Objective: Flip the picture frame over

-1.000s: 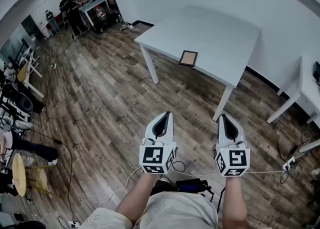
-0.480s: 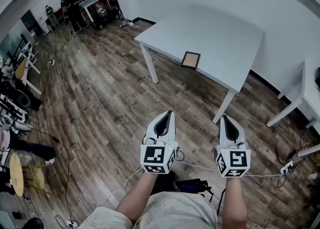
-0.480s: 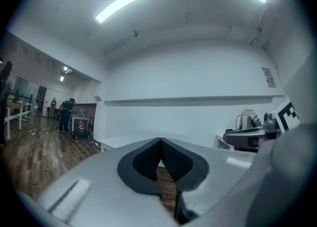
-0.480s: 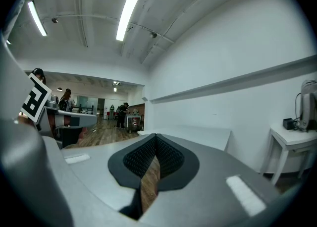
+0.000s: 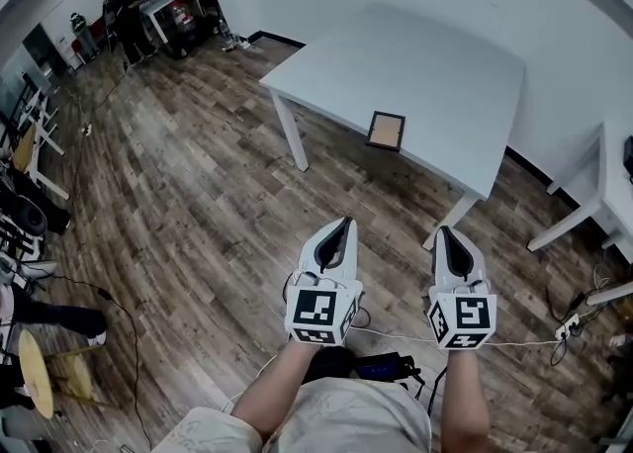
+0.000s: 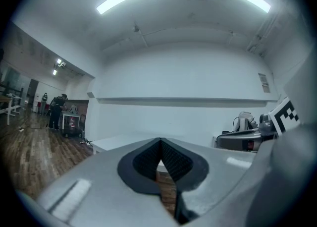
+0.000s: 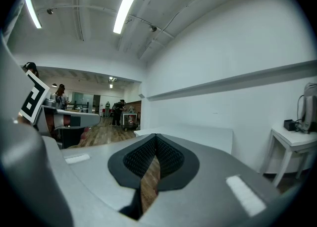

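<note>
A small dark picture frame [image 5: 386, 131] with a tan face lies flat near the front edge of the white table [image 5: 435, 55] ahead. My left gripper [image 5: 342, 224] and right gripper [image 5: 442, 231] hang side by side over the wood floor, well short of the table. Both are shut with nothing between their jaws. In the left gripper view the left gripper [image 6: 159, 142] points at the table [image 6: 119, 141]; the frame does not show there. In the right gripper view the right gripper [image 7: 155, 137] points toward the table [image 7: 203, 134] and the white wall.
A second white table [image 5: 608, 179] stands at the right, with a power strip [image 5: 574, 320] and cables on the floor near it. People stand by a desk [image 5: 163, 1] at the far back left. Stools and stands [image 5: 35, 367] line the left side.
The head view has moved nearer the table, so the frame sits lower and larger in view. Both grippers stay shut and keep their places in front of me.
</note>
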{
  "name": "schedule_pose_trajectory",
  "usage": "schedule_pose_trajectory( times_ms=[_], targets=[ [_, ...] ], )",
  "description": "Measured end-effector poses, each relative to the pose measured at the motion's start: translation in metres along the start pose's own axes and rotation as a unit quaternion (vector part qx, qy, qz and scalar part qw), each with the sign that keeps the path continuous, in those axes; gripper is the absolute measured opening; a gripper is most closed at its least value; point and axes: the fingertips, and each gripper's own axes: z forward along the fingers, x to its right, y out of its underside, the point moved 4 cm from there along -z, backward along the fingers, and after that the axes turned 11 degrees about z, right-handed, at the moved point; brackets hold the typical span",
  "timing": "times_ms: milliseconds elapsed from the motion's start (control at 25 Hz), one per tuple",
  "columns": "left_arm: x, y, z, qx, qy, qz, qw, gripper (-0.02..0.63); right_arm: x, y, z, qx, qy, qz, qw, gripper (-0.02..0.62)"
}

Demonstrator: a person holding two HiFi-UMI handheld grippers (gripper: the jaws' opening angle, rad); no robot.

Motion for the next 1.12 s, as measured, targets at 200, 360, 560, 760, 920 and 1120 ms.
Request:
schedule_pose_trajectory(
  times_ms=[200, 360, 560, 760, 920, 1120],
  targets=[
    [-0.034, 0.005, 0.023, 0.004, 0.015, -0.005, 0.9999, 0.001, -0.021, -0.002, 0.036, -0.002, 0.007, -0.01, 1.0, 0.025],
    [-0.056, 0.009, 0.037, 0.008, 0.026, -0.009, 0.9996, 0.001, -0.034, -0.003, 0.058, 0.001, 0.009, -0.007, 1.0, 0.026],
    [-0.075, 0.016, 0.055, 0.008, 0.036, -0.012, 0.9992, 0.001, -0.038, -0.006, 0.078, 0.011, 0.015, -0.002, 1.0, 0.026],
    [-0.084, 0.016, 0.074, 0.007, 0.033, -0.016, 0.9993, 0.001, -0.031, -0.01, 0.092, 0.017, 0.013, 0.004, 1.0, 0.026],
    [-0.086, 0.016, 0.095, 0.006, 0.029, -0.012, 0.9995, 0.001, -0.018, -0.011, 0.11, 0.016, -0.002, 0.008, 1.0, 0.026],
    [-0.083, 0.016, 0.125, 0.0, 0.015, -0.007, 0.9999, 0.001, 0.005, -0.018, 0.138, 0.015, -0.023, 0.011, 1.0, 0.026]
  ],
)
